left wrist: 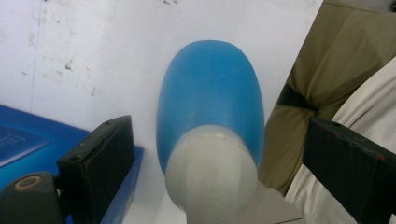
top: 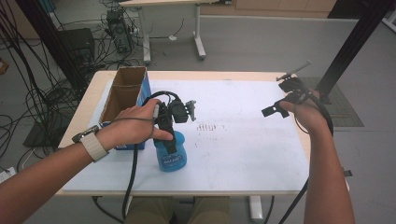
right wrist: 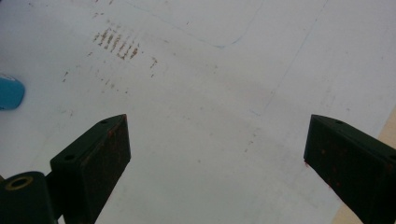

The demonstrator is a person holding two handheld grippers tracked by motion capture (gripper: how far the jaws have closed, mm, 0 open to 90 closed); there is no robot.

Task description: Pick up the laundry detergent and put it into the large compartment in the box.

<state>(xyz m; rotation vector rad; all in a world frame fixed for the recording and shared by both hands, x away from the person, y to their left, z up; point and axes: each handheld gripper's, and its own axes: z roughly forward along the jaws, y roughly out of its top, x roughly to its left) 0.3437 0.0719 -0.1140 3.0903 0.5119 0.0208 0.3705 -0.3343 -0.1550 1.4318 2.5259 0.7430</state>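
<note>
A blue bottle (top: 171, 157) with a label stands on the white mat (top: 243, 144) near the front left. My left gripper (top: 170, 141) comes down over its top. In the left gripper view the bottle's blue body (left wrist: 210, 88) and its white cap (left wrist: 212, 175) sit between the wide-open jaws, with a gap on each side. My left gripper (left wrist: 219, 128) is open and does not touch the bottle. My right gripper (top: 276, 110) hovers over the mat's right side, open (right wrist: 215, 123), with nothing between its jaws. A sliver of the bottle (right wrist: 9, 93) shows at the left edge there.
An open cardboard box (top: 122, 93) with a blue side (left wrist: 28, 140) stands at the mat's left, just behind the bottle. Rust-coloured marks (top: 206, 127) stain the mat's middle. The table's right edge (top: 306, 140) runs close under my right hand. Cables and desk legs fill the floor beyond.
</note>
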